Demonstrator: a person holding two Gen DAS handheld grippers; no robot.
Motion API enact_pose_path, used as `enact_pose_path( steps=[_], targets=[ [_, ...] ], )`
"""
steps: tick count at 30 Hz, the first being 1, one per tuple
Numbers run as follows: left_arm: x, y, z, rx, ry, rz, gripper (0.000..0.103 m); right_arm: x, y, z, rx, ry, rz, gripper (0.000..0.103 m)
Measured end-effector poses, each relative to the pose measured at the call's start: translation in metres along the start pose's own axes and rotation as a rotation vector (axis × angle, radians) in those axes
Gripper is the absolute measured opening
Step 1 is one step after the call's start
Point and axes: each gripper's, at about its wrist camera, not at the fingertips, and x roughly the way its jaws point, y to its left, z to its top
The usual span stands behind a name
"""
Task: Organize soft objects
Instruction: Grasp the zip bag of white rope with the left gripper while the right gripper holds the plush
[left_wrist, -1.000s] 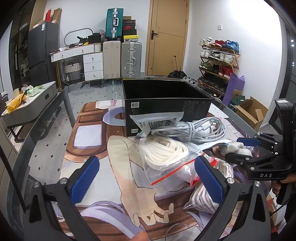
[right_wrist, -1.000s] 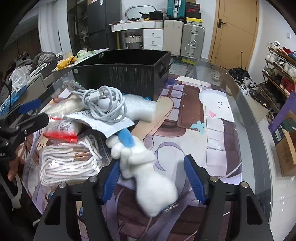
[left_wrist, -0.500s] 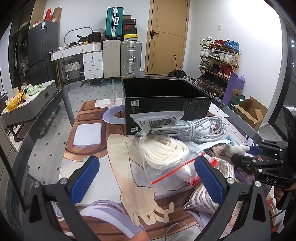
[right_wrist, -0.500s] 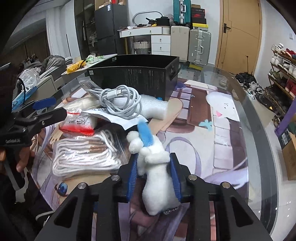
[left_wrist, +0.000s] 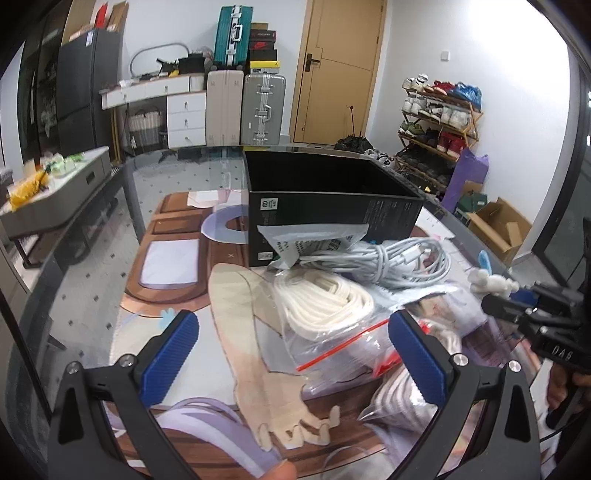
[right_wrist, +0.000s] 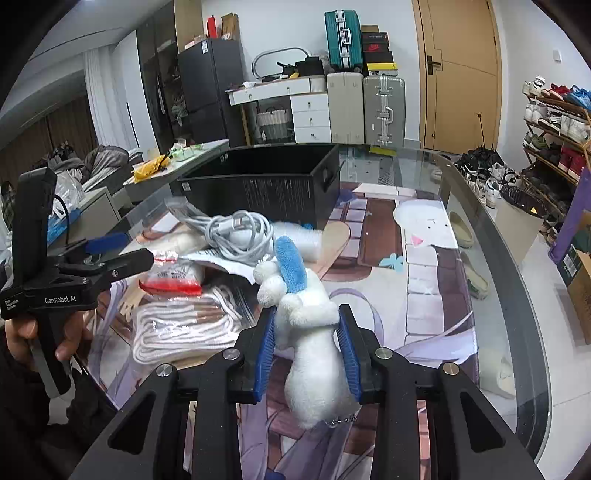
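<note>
Left wrist view: the left tool (left_wrist: 291, 350) hangs released over the bagged white rope (left_wrist: 325, 310), unchanged.

Right wrist view: the right tool (right_wrist: 306, 347), wide apart a second ago, is now clenched around the white plush toy (right_wrist: 314, 350), lifted above the table (right_wrist: 491, 295); likely bound for the black box (right_wrist: 266, 184).

Changes vs. 1 s earlier: right gripper (right_wrist: 306, 332), then wide open round the white plush toy (right_wrist: 314, 354), now has both blue pads pressed on the toy's body. Toy raised off printed mat (right_wrist: 424, 295); blue ear (right_wrist: 291, 264) upright. In left-wrist view, right gripper (left_wrist: 517, 299) sits farther right, toy (left_wrist: 489, 282) at its tip.
</note>
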Motion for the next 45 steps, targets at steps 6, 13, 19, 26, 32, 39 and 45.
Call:
enact_pose_path(
  steps=[6, 13, 19, 26, 32, 39, 45],
  targets=[
    [0.01, -0.003, 0.012, -0.036, 0.04, -0.013, 0.103, -0.003, 0.0, 0.004, 0.005, -0.012, 0.003, 0.033],
    [0.03, -0.006, 0.023, -0.045, 0.109, 0.031, 0.103, -0.007, 0.0, 0.01, 0.001, -0.03, 0.0, 0.033],
    [0.044, -0.002, 0.027, -0.082, 0.171, 0.022, 0.103, -0.004, 0.0, 0.015, -0.006, -0.03, -0.002, 0.033],
    [0.05, -0.002, 0.029, -0.089, 0.196, -0.03, 0.086, -0.002, 0.001, 0.017, -0.01, -0.031, -0.001, 0.033],
    [0.046, -0.001, 0.028, -0.105, 0.201, -0.088, 0.049, -0.002, 0.004, 0.017, -0.019, -0.028, -0.005, 0.033],
    [0.033, 0.008, 0.021, -0.098, 0.181, -0.096, 0.04, -0.006, 0.008, 0.019, -0.028, -0.037, -0.008, 0.033],
    [0.016, 0.02, 0.014, -0.119, 0.16, -0.102, 0.039, -0.009, 0.015, 0.021, -0.042, -0.048, -0.004, 0.033]
  ],
)
